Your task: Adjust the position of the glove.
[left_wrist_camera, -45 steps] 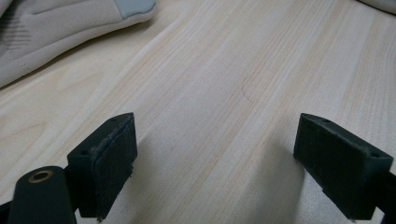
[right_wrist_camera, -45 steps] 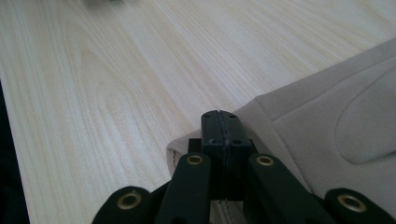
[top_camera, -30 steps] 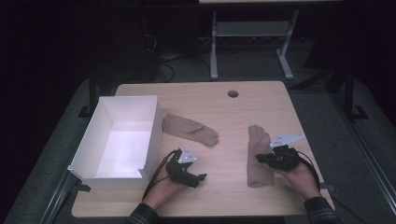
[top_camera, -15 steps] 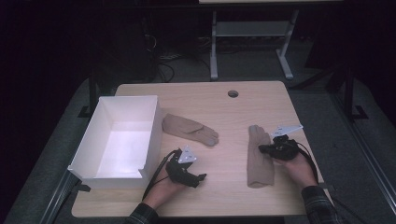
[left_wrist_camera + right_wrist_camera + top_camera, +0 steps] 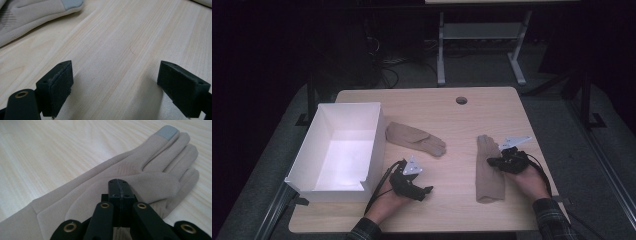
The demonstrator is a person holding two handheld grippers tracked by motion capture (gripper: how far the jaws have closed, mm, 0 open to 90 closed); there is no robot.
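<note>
Right gripper (image 5: 119,188) is sitting pressed-together over the right glove (image 5: 488,170), nothing pinched yet. Left gripper (image 5: 120,82) is idling wide, empty. 2 gloves are lying on the table (image 5: 447,117), box (image 5: 307,162) empty; likely both left to load.

Matt beige suede-like cloth glove (image 5: 130,175) on smooth, pale wood-grain table (image 5: 452,120).
</note>
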